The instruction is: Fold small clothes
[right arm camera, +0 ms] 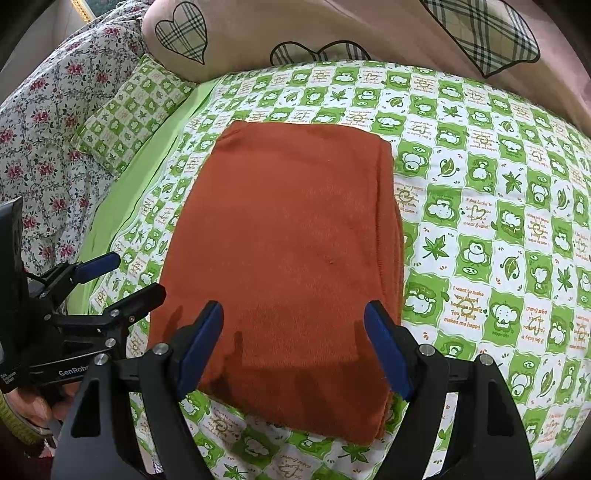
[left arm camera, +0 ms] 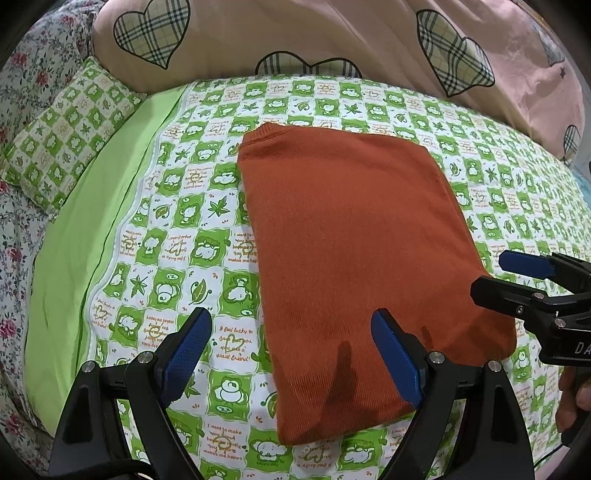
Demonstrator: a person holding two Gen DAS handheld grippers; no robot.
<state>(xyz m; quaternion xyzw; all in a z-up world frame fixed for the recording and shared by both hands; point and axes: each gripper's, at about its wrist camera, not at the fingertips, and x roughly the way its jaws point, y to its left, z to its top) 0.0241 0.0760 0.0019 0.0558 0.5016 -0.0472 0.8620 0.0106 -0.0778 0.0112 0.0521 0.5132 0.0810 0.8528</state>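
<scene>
On green-check bedsheet [left arm camera: 177, 206]: folded rust knit [left arm camera: 354, 258], L gripper [left arm camera: 291, 354] & R gripper [right arm camera: 293, 347] fingers spread, empty.

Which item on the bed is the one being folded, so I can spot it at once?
Find the bed's green-and-white cartoon sheet, below the pink quilt with plaid hearts. In the sheet's middle lies the sweater, folded into a flat rectangle. It is the only plain rust-orange thing among patterned fabrics.
</scene>
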